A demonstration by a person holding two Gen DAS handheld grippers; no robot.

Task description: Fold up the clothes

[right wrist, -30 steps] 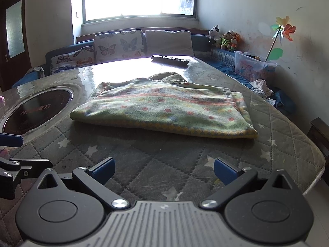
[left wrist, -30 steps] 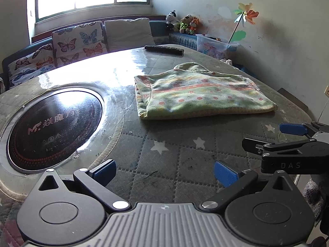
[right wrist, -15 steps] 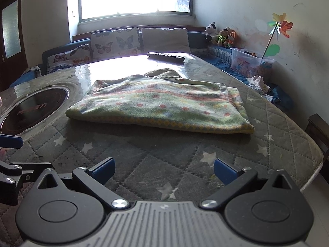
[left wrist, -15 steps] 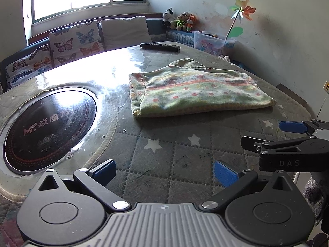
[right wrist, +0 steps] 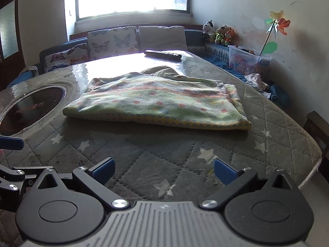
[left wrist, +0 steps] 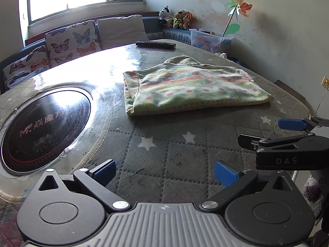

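A green garment with red dots and pink stripes (left wrist: 189, 88) lies folded flat on the quilted table (left wrist: 164, 150); it also shows in the right wrist view (right wrist: 156, 105). My left gripper (left wrist: 164, 171) is open and empty, low over the table's near edge, well short of the garment. My right gripper (right wrist: 163, 169) is open and empty, also back from the garment. The right gripper shows at the right edge of the left wrist view (left wrist: 287, 144). One blue left fingertip (right wrist: 10, 143) shows at the left edge of the right wrist view.
A round black glass hotplate (left wrist: 43, 127) is set into the table at the left. A remote control (left wrist: 155, 44) lies at the far edge. Cushions (left wrist: 72, 40), plush toys (left wrist: 176, 17) and a plastic box (left wrist: 207, 40) stand behind the table.
Both grippers have drawn back a little from the garment and lifted slightly. The garment has not moved. Both stay open.
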